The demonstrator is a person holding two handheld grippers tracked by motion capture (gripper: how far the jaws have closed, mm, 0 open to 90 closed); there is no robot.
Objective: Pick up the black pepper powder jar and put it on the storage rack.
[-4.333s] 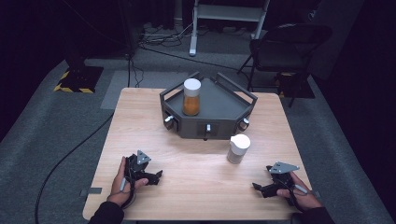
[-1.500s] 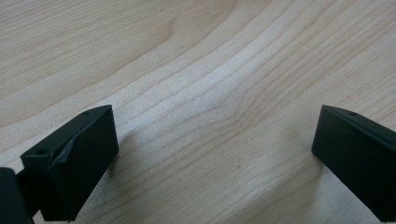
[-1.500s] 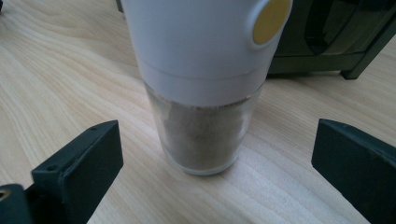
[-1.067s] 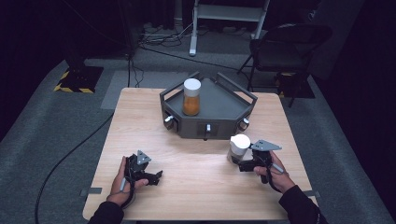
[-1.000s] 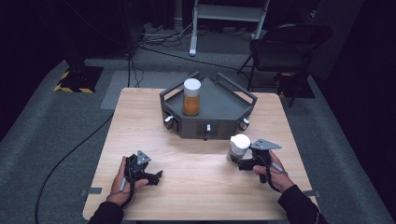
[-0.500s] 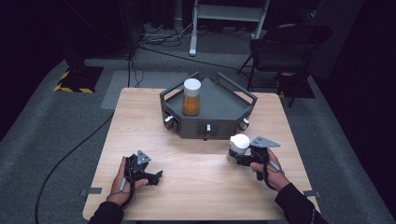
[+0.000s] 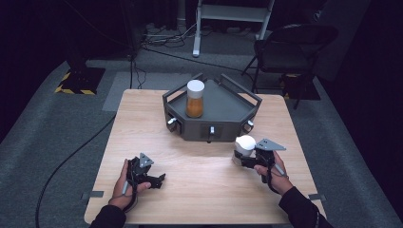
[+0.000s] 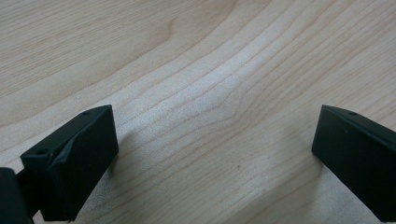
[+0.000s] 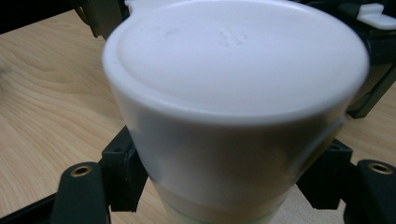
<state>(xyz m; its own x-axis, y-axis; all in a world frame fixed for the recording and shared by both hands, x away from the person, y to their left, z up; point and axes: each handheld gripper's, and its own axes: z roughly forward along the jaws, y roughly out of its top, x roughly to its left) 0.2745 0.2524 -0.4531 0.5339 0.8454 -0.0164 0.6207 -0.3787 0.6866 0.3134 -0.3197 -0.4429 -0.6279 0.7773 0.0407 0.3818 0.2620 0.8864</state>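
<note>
White lidded jar (image 7: 244,146) upright on the table (image 7: 199,190) at four o'clock from the grey tray (image 7: 223,111), right gripper (image 7: 243,159) just closed, clamping its sides, left gripper (image 7: 159,179) wide open, empty, at seven o'clock.

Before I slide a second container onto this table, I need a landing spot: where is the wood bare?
Bare wood lies between the left gripper and the white jar held in the right gripper, and along the table's left side beside the dark tray. It is crowded around the white jar just before the tray's front.
</note>
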